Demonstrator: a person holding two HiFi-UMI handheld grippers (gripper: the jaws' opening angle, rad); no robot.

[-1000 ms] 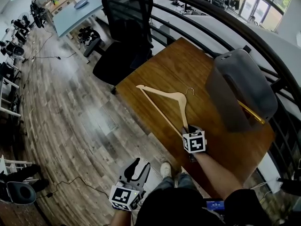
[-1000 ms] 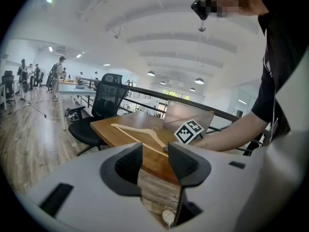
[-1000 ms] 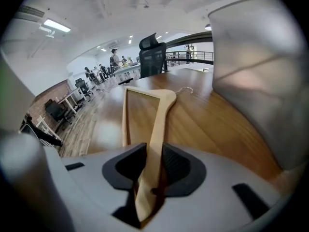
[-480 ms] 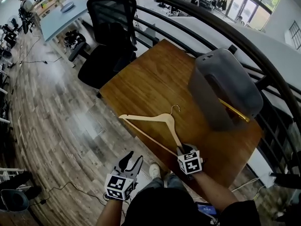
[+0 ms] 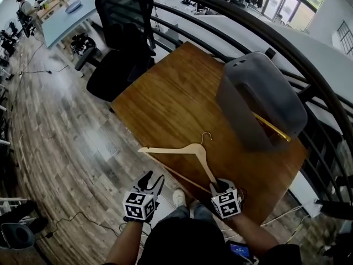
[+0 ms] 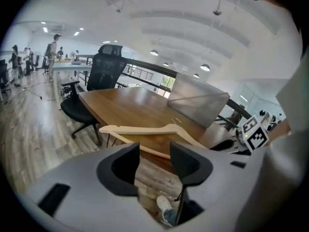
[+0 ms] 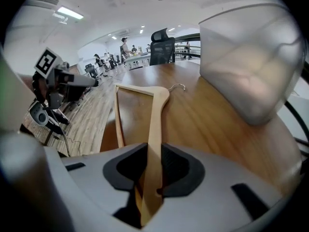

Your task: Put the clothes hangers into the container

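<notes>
In the head view, a brown wooden table (image 5: 176, 93) stands by a black railing (image 5: 231, 24). A grey container (image 5: 259, 101) sits at the far right side of the tabletop. A thin yellow bar (image 5: 273, 128) pokes out of its open front. A wooden clothes hanger (image 5: 176, 149) is at the near edge of the tabletop, and its left end sticks out past that edge. The right gripper (image 5: 218, 185) holds the hanger's near end. The left gripper (image 5: 151, 180) is off the table, over the wood floor (image 5: 66, 126), near the hanger's left end. A black office chair (image 5: 124, 32) stands at the far left corner.

In the left gripper view, the jaws stand about half apart and have just been opening. Nothing is between them. The hanger (image 6: 145, 128) is just past them, with the container (image 6: 198, 100) behind it.

In the right gripper view, the jaws are pressed tight on one flat arm of the hanger (image 7: 154, 110). The container (image 7: 246, 66) is at the right.
</notes>
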